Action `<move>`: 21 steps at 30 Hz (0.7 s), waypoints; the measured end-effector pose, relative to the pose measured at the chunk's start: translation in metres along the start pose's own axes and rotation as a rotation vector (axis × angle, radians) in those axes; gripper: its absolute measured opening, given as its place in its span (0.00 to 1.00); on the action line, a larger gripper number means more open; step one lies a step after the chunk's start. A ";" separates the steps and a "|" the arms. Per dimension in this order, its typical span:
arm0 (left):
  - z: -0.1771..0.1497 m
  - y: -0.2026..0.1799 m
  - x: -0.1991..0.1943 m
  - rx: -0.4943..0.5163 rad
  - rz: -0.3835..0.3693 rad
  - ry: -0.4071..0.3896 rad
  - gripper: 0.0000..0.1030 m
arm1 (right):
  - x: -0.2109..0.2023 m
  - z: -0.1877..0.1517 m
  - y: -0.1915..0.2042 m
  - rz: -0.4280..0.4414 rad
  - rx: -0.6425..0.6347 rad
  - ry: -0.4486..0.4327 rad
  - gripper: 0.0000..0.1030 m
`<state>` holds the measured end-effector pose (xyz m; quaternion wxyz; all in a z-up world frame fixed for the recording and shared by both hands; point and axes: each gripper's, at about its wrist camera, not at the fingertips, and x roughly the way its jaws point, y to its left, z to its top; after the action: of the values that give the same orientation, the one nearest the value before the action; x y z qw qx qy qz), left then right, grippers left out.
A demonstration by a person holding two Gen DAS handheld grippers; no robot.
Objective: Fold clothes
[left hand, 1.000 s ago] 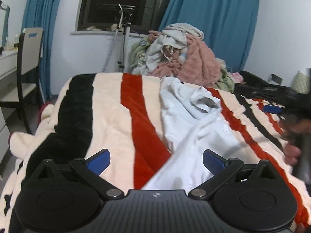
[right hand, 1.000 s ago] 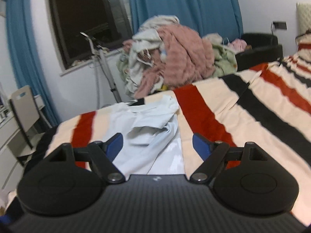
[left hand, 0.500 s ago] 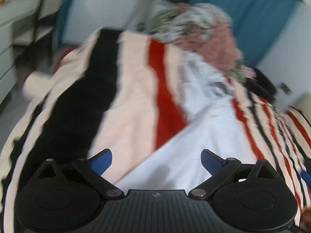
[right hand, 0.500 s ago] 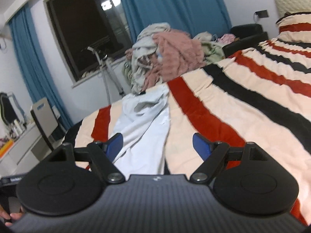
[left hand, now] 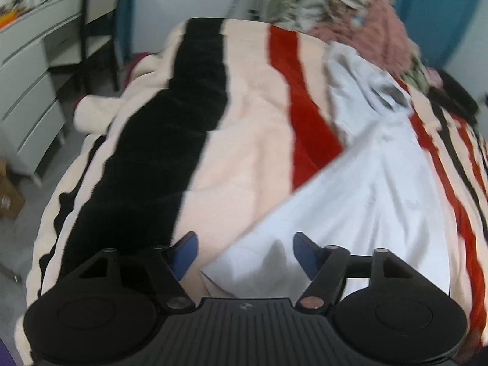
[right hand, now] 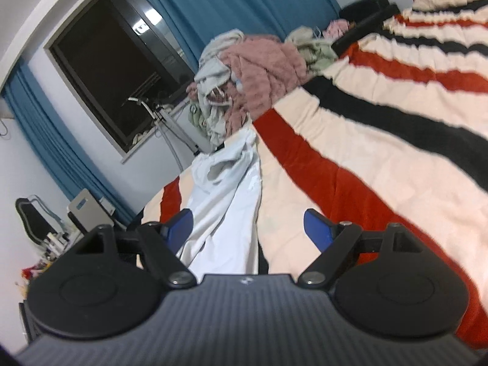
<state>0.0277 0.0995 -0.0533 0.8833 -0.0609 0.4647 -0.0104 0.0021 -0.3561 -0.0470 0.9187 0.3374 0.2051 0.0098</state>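
A white shirt [left hand: 375, 189] lies spread along a bed covered by a striped blanket [left hand: 244, 140] in cream, black and red bands, its near hem at the near edge of the bed and its crumpled collar end toward the far side. The left tool [left hand: 244, 251] points steeply down over the shirt's near left corner; its jaws are closing, with that corner of cloth lying between the blue pads [left hand: 184, 254], which do not yet press on it. The right tool [right hand: 248, 228] is tilted, pointing more level across the bed, its jaws spread wide; the shirt's near right edge [right hand: 228, 213] and bare blanket [right hand: 381, 140] show between its pads, nothing pinched. Beyond the shirt's far end sits a pile of clothes [right hand: 250, 70], pink and pale green and grey. Behind the pile hang blue curtains [right hand: 244, 6] beside a dark window [right hand: 119, 61]. A chair [left hand: 97, 18] and white drawers [left hand: 27, 85] stand left of the bed.
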 end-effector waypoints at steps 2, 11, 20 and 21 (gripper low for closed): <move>-0.002 -0.010 0.003 0.068 0.003 0.045 0.51 | 0.004 -0.001 -0.004 0.006 0.017 0.013 0.80; -0.015 -0.036 0.023 0.249 0.087 0.128 0.48 | 0.019 -0.005 -0.011 -0.006 0.055 0.065 0.80; -0.012 -0.023 -0.025 0.210 -0.016 0.011 0.03 | 0.020 -0.008 -0.010 -0.006 0.055 0.092 0.80; -0.013 -0.026 -0.038 0.207 -0.053 -0.006 0.02 | 0.020 -0.008 -0.009 -0.007 0.055 0.091 0.80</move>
<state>-0.0035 0.0755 -0.0265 0.8857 0.0184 0.4567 -0.0816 0.0160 -0.3554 -0.0658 0.8989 0.3608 0.2481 0.0162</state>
